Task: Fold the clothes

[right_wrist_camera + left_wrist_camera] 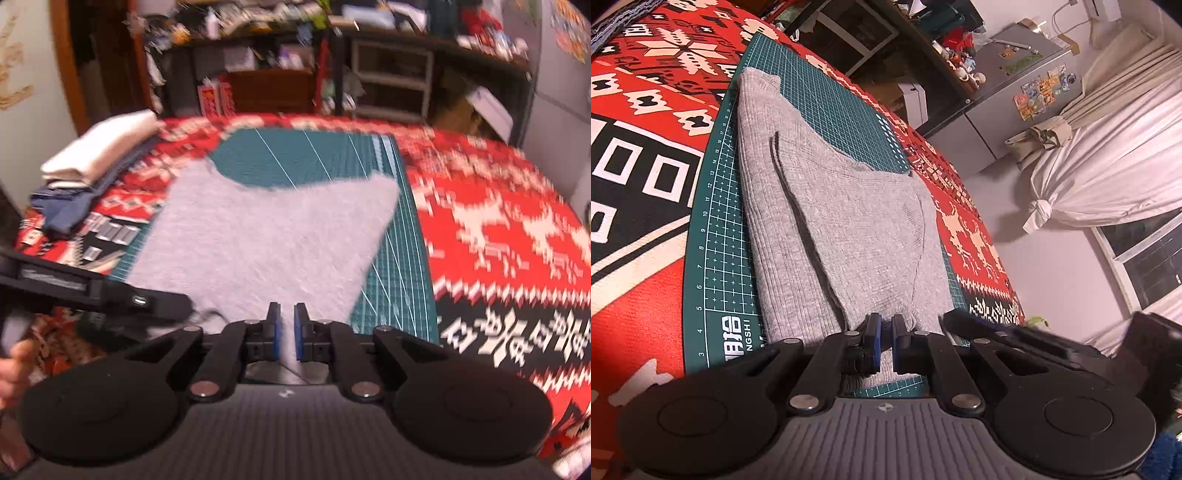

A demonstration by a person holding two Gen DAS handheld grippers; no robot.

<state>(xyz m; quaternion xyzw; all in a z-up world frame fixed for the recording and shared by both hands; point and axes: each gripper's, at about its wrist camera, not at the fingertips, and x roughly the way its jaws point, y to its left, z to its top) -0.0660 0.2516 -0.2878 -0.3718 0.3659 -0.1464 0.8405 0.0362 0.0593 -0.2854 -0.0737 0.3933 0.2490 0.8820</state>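
Green cutting mat (720,236) on red patterned counter (639,122). Grey ribbed knit (849,221): soft, light, drapes; take it at the near hem. Left tool (884,341) and right tool (287,338) each nearly closed, apparently pinching that hem.

Bare cutting mat (314,162) beyond the grey garment (258,236); folded stack (99,151) crowding the far-left corner

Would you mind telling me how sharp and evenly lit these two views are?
Left wrist view: sharp, the ribbing of the grey sweater and the cutting mat grid are crisp; fisheye bends the mat's edges; warm, even light. Right wrist view: motion blur smears the sweater, the tablecloth and the shelves, while the right gripper stays sharp.
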